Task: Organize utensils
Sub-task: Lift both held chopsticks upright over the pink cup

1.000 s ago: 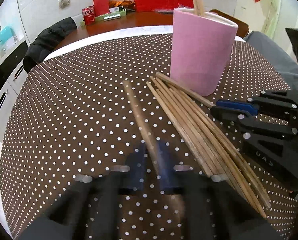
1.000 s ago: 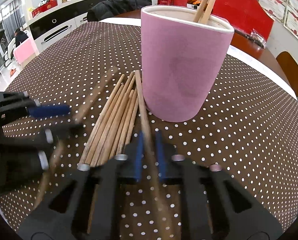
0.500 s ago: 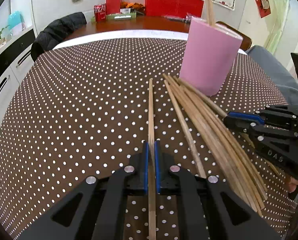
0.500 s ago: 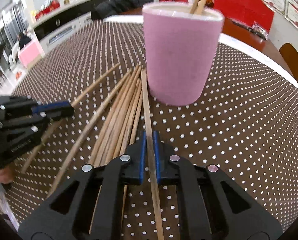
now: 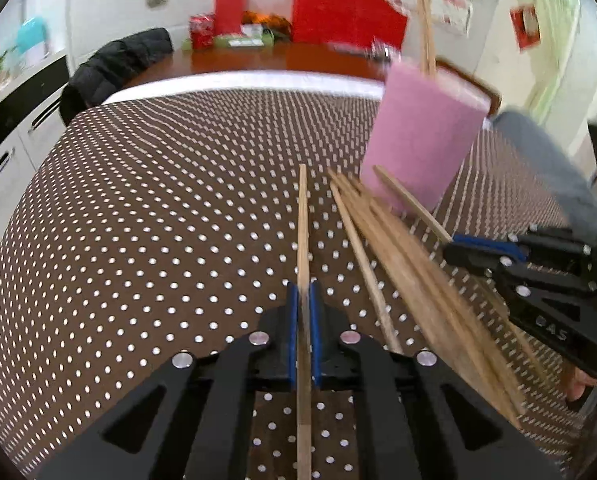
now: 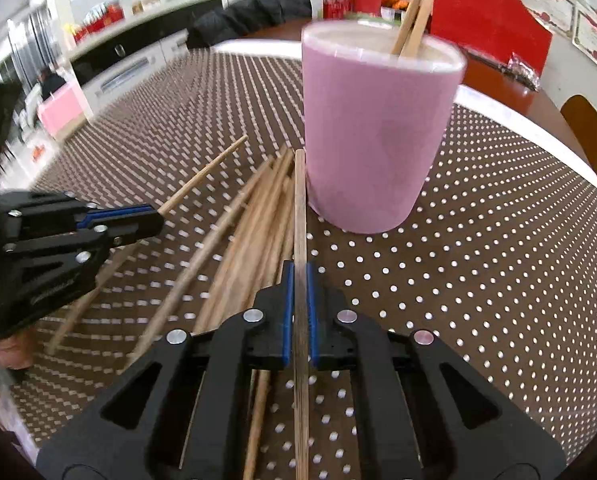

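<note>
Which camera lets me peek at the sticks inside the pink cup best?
The right wrist view. It faces the pink cup up close, so its rim and two sticks poking out show. The left wrist view shows the cup farther off, tilted and blurry.

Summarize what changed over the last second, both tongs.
Both tongs, left and right, lifted their chopsticks off the pile, tips rising toward the pink cup. Grips were already shut. The cup, its two chopsticks and the polka-dot tablecloth stayed put.
</note>
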`<state>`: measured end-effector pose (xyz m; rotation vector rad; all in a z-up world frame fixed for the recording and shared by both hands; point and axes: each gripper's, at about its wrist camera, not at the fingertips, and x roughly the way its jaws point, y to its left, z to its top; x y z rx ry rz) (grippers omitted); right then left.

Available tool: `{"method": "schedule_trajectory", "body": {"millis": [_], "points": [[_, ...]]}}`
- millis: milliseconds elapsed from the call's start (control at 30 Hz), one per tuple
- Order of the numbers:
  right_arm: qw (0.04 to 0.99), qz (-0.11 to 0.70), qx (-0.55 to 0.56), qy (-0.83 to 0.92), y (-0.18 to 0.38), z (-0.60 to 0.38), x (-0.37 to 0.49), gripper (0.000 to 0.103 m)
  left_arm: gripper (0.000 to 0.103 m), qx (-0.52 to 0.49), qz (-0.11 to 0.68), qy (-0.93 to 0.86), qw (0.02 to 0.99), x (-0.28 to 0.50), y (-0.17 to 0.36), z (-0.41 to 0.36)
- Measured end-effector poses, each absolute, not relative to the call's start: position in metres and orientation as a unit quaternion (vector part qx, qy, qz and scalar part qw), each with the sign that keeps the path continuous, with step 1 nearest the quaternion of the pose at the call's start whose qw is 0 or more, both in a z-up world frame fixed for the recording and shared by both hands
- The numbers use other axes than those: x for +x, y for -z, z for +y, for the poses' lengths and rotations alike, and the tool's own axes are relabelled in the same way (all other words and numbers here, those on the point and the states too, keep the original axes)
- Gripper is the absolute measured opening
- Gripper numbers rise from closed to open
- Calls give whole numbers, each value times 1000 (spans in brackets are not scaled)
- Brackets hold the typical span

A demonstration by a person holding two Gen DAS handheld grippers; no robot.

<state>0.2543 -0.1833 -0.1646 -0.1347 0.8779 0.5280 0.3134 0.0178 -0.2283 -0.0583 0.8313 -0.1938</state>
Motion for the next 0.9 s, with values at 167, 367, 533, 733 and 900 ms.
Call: {"method": "schedule_trajectory", "body": {"millis": [167, 367, 533, 733, 900], "points": [[884, 361, 9, -298, 131, -201, 236, 6, 6, -65, 332, 101, 935, 293, 195, 29], [904, 258, 113, -321, 79, -222, 230, 6, 6, -101, 210, 150, 961, 274, 129, 20], [924, 173, 167, -296, 33, -238, 252, 6, 6, -111, 104, 200, 968, 284, 72, -3], [934, 111, 201, -275, 4, -245, 295, 6, 6, -139, 38, 240, 960, 325, 41, -34], [938, 77, 222, -255, 3, -254, 319, 7, 6, -146, -12, 256, 956, 353, 36, -53]]}}
